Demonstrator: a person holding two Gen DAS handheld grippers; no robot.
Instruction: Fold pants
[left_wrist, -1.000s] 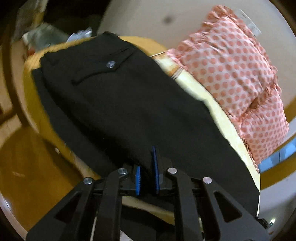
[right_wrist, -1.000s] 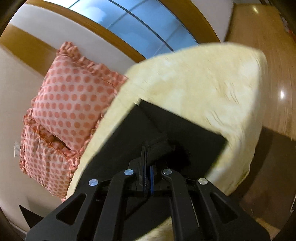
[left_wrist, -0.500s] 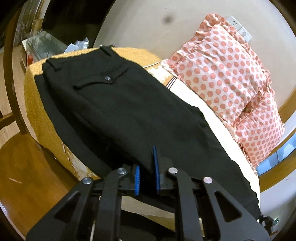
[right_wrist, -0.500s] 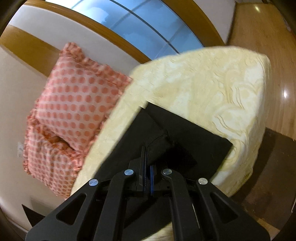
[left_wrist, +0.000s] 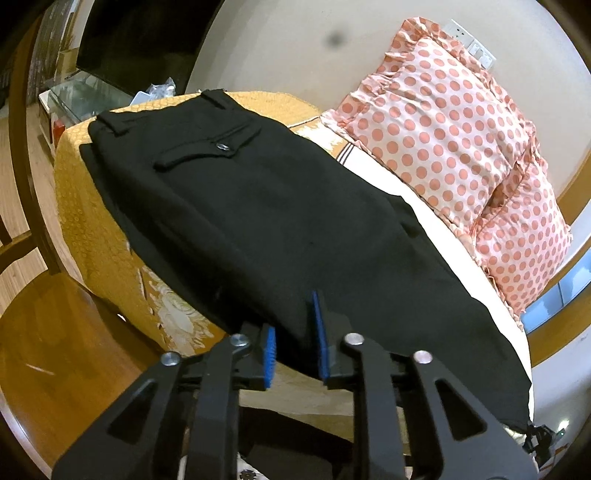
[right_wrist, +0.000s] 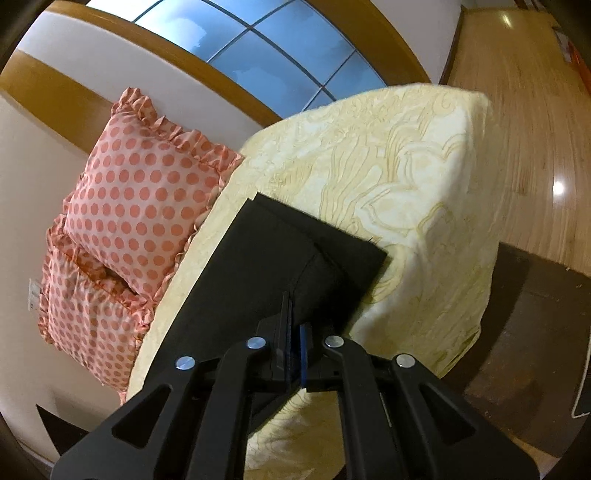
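Pants (left_wrist: 280, 221), black, spread flat along the bed (right_wrist: 388, 155), waistband and buttoned back pocket at the far end in the left wrist view, hem end in the right wrist view. Left gripper (left_wrist: 293, 343) at the near long edge, blue pads (left_wrist: 269, 354) a little apart, a thick fold of the cloth between them. Right gripper (right_wrist: 293, 345) near the hem, jaws pressed together on a raised pinch of fabric. Dotted pillows (left_wrist: 454, 147) just beside, against the wall.
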